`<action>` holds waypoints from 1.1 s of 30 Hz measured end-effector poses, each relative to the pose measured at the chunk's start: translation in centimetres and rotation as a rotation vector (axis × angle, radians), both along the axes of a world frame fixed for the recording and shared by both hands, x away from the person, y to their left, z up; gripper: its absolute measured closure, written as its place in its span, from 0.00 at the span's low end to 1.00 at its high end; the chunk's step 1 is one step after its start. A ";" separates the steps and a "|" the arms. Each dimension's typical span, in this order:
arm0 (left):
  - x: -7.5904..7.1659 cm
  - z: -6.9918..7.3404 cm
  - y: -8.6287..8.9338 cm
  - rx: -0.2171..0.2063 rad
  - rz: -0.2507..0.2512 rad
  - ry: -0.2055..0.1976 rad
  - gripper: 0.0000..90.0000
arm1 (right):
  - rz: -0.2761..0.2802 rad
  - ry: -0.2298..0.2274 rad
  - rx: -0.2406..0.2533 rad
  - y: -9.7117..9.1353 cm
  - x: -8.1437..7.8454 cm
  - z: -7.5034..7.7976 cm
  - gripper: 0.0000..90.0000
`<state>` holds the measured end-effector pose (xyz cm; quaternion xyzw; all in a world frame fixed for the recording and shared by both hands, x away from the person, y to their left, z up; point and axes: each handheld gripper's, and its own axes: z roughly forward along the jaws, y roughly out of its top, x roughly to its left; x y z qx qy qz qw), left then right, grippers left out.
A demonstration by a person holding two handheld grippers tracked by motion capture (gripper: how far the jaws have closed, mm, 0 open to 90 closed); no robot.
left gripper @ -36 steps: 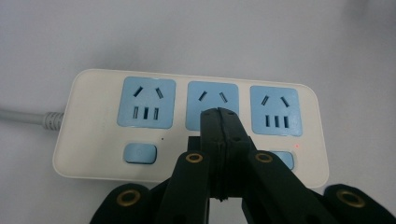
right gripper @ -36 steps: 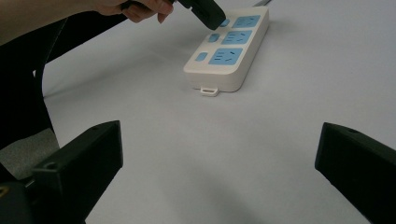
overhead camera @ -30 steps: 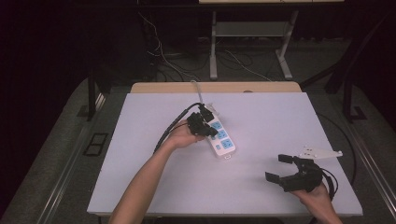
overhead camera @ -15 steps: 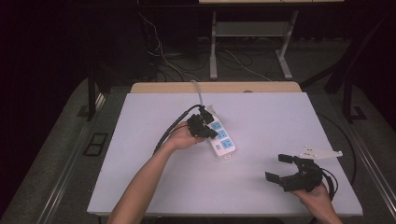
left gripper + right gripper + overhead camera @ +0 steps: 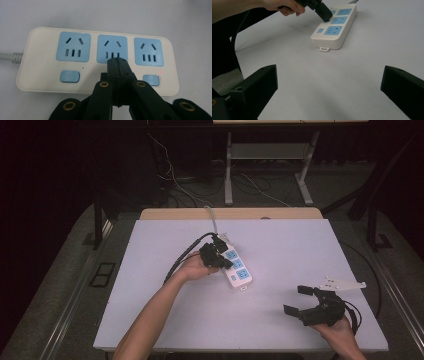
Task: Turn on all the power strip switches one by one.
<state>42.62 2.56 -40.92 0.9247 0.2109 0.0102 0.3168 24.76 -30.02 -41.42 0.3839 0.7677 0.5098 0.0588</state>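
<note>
- The left gripper [image 5: 117, 61] is pointing down at the power strip [image 5: 235, 265], jaws pressed fully together with nothing between them, tip over the middle switch.
- The power strip is lying flat mid-table [image 5: 280, 245], its cord running to the far edge.
- The right gripper [image 5: 306, 300] is resting near the table's right corner, jaws spread wide and empty.

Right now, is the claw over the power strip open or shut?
Shut: the left claw has both jaws pressed together, empty, tips at the power strip.

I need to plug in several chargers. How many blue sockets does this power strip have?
3, in a row on the power strip: one by the cord end, one in the middle just beyond the shut left tool, one at the far end.
</note>
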 end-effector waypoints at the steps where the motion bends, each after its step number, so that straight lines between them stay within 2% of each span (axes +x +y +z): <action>1: 0.0 -0.1 0.0 -0.005 -0.001 0.001 1.00 | 0.000 0.000 -0.001 0.0 0.0 0.0 0.01; 4: 0.0 -0.2 -0.1 -0.020 0.002 0.024 1.00 | -0.001 -0.001 0.000 0.0 0.0 0.0 0.01; 8: -0.4 -0.1 -0.4 0.005 0.004 -0.009 1.00 | -0.003 -0.004 0.003 -0.1 0.0 0.0 0.01; 11: -0.3 -0.1 -0.5 0.012 0.007 -0.006 1.00 | -0.006 -0.004 0.005 -0.1 -0.2 0.1 0.01; 14: -0.3 -0.1 -0.4 0.001 0.012 0.004 1.00 | -0.005 -0.012 0.006 -0.2 -0.2 0.1 0.01; 15: -0.3 -0.2 -0.3 -0.006 0.015 0.006 1.00 | -0.006 -0.012 0.009 -0.2 -0.2 0.1 0.01; 18: 0.0 -0.8 0.6 -0.073 0.045 0.046 1.00 | -0.005 -0.012 0.013 -0.2 -0.2 0.2 0.01; 20: -0.1 -1.0 1.1 -0.108 0.056 0.053 1.00 | -0.005 -0.016 0.015 -0.2 -0.3 0.2 0.01; 24: -0.6 -0.8 1.2 -0.081 0.056 0.022 1.00 | -0.004 -0.016 0.014 -0.2 -0.3 0.2 0.01; 29: -0.5 -0.8 1.2 -0.084 0.050 0.026 1.00 | -0.002 -0.013 0.007 0.0 -0.2 0.2 0.01; 33: -0.6 -0.7 1.1 -0.071 0.045 0.011 1.00 | -0.006 -0.009 0.011 -0.1 -0.1 0.1 0.01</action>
